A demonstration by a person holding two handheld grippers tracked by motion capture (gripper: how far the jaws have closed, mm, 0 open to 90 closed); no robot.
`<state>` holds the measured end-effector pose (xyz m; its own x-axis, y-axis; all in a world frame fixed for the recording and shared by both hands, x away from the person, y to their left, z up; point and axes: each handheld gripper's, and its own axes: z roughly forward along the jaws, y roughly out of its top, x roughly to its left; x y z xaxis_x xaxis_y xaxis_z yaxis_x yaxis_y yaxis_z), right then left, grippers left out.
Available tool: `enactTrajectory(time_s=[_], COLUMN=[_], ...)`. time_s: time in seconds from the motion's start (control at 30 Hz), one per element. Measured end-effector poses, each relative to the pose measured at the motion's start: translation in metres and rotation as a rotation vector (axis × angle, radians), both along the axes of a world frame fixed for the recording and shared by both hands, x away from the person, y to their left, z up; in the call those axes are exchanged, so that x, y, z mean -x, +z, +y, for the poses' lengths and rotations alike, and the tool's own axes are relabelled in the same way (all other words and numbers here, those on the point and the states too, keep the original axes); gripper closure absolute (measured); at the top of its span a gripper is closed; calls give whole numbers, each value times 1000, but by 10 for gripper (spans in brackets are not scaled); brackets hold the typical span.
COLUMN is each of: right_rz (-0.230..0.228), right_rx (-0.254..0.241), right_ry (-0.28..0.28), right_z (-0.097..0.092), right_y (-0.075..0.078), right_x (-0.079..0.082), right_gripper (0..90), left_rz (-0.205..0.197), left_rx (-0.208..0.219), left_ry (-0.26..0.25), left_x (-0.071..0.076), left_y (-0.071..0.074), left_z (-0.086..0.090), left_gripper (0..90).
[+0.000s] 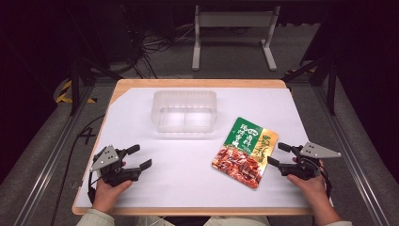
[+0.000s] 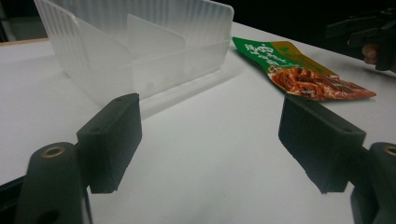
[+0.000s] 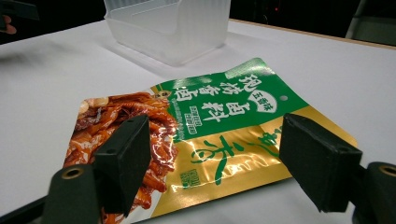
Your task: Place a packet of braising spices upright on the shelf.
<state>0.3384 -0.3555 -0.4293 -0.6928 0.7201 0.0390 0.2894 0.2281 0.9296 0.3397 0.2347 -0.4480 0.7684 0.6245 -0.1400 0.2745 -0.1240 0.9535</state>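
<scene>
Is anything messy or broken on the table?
Nothing looks broken or spilled. The food pouch lies flat but crooked, turned at a slant to the table's edges, outside the clear plastic box, which stands upright and empty. The right gripper is open beside the pouch.

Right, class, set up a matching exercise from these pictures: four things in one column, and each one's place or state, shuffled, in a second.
Things:
1. plastic bin
2. food pouch
3. left gripper
4. right gripper

Places or states:
a. open, by the pouch's edge
b. lying flat on the white sheet
c. clear, empty, farther up the table
d. open over bare sheet

Pairs: 1-c, 2-b, 3-d, 4-a
</scene>
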Motion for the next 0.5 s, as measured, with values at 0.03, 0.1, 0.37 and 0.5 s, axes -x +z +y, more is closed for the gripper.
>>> enactTrajectory(time_s=[0.03,0.1,0.37,0.5], right_rz=[2,2,4,11], right_rx=[1,3,-3,6], right_ry=[0,1,-1,4], right_z=[0,1,1,3], right_y=[0,0,3,11], right_x=[0,0,-2,-7], right_gripper=[255,255,251,251], left_rz=[1,5,21,23], left_rx=[0,0,-10,-11], left_ry=[1,2,5,10], left_x=[0,0,0,0], left_y=[0,1,1,2], left_z=[0,0,0,1], left_gripper=[223,222,220,218])
